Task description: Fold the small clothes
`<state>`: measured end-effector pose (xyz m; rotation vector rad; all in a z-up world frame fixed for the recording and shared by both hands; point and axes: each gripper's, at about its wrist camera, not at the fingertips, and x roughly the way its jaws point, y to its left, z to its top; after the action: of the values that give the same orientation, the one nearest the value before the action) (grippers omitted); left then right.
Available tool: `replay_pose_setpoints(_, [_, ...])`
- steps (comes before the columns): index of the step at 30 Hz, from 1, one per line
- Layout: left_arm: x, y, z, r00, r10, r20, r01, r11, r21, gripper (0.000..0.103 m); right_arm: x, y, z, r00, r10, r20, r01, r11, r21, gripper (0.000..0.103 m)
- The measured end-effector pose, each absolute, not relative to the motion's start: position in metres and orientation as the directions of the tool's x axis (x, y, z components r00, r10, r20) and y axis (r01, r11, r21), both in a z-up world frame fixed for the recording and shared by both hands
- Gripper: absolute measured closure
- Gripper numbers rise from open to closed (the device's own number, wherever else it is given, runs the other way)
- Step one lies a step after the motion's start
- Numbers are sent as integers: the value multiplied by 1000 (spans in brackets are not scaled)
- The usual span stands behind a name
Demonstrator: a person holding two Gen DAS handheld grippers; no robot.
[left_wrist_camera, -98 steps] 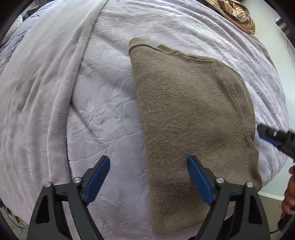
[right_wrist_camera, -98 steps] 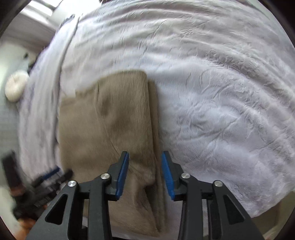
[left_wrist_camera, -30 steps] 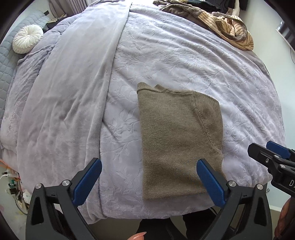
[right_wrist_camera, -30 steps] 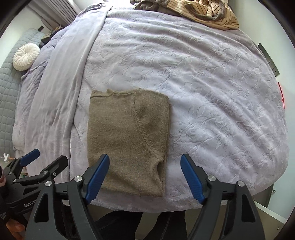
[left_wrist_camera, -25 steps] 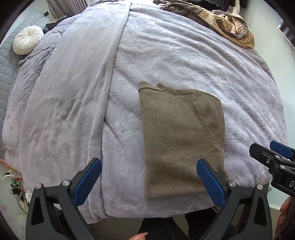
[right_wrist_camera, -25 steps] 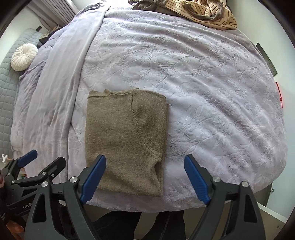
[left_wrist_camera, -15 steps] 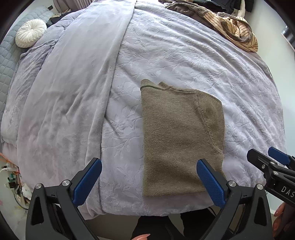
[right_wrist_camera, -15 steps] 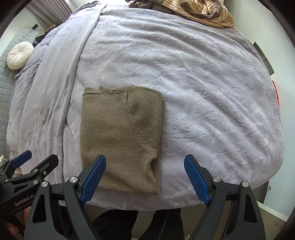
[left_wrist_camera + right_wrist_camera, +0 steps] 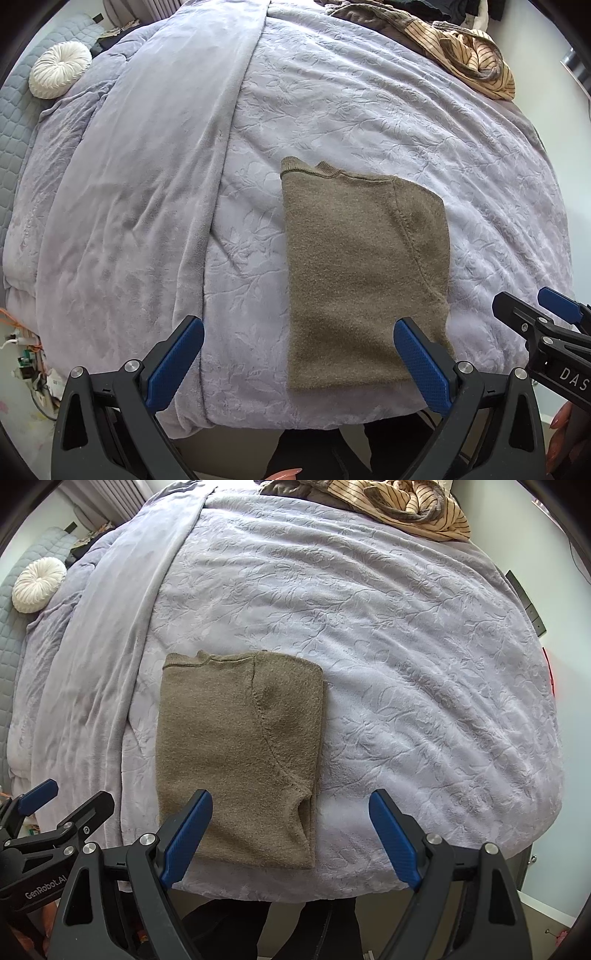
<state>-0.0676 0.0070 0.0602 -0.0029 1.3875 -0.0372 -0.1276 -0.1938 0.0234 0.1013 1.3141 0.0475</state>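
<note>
The left gripper [image 9: 298, 356] and right gripper [image 9: 291, 832] are hovering with jaws wide and empty above the folded olive knit sweater [image 9: 240, 749], lying near the bedspread's [image 9: 406, 664] front edge, probably awaiting another fold.

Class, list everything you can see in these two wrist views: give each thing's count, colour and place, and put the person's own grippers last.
Folded knitted sweater: one, olive-brown, flat near the bed's front edge.
Embossed plush bedspread: one, lilac, covering the bed.
Smooth fleece blanket: one, pale lilac, along the bed's left side.
Round pleated cushion: one, cream, far left.
Striped garment pile: one heap, tan with dark stripes, far right corner.
Quilted cover: one, grey, left edge.
Left gripper: black with blue pads, open, above the sweater's near edge.
Right gripper: same colours, open, beside it.
</note>
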Motion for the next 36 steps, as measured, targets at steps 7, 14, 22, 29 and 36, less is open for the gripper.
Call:
replay_pose_setpoints(7, [-69,8,60,181,-28,-983,24,999,-24,0,-128,-193,23,255,92,-963,23,995,101,14])
replay_pose_setpoints(14, [-70,10,62,181,-26,-983,29,999,-21,0,-128,-193,24,257,87,-962,24,995,96,14])
replay_pose_setpoints(22, [-70,10,62,181,-25,-983,29,999,-21,0,-127,-192,25,258,87,-962,21,995,95,14])
replay_pose_setpoints(29, [-70,8,61,180,-25,-983,25,999,-21,0,-128,-191,25,259,88,-962,24,995,97,14])
replay_pose_setpoints(36, [-70,10,62,185,-10,-983,37,999,-3,0,-128,-191,24,259,86,-962,20,995,94,14])
